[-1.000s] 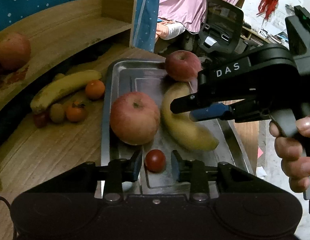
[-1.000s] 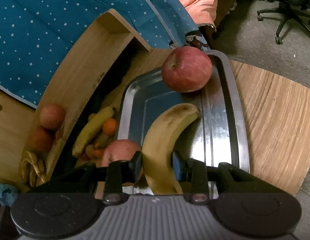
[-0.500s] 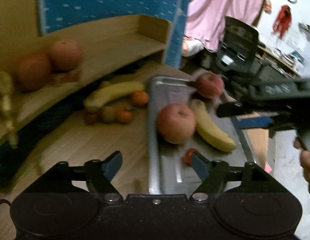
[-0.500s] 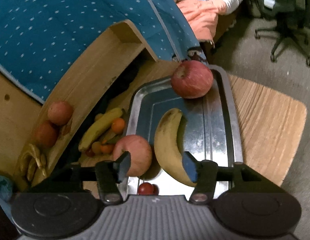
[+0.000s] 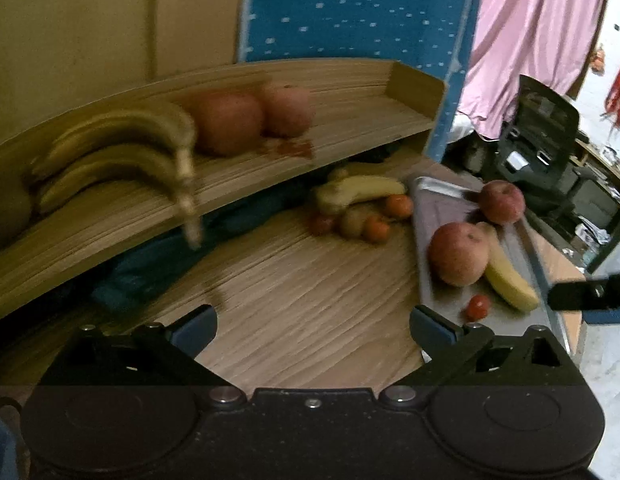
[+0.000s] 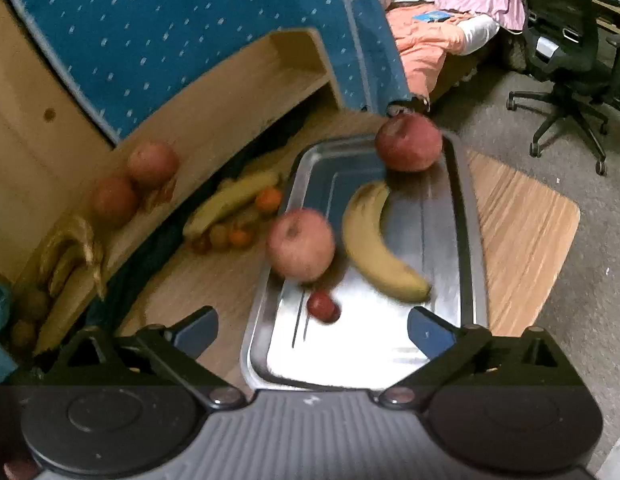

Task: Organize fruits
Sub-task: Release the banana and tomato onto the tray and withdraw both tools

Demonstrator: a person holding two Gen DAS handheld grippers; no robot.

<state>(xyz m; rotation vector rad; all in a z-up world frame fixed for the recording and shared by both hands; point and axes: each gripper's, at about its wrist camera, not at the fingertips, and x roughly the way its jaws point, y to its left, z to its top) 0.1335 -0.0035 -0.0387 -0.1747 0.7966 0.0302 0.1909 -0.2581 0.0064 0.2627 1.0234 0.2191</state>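
Both claws, left claw (image 5: 312, 322) and right claw (image 6: 312, 322), gape wide, empty. A yellow banana (image 6: 376, 242), two reddish apples and a small tomato (image 6: 322, 306) lie in the steel tray (image 6: 466, 216).

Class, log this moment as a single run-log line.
left tool: open, empty | right tool: open, empty | tray: two apples, banana, tomato

Left gripper (image 5: 312, 326) released the tomato (image 5: 478, 307); right gripper (image 6: 312, 328) apparently released the banana (image 6: 380, 242).
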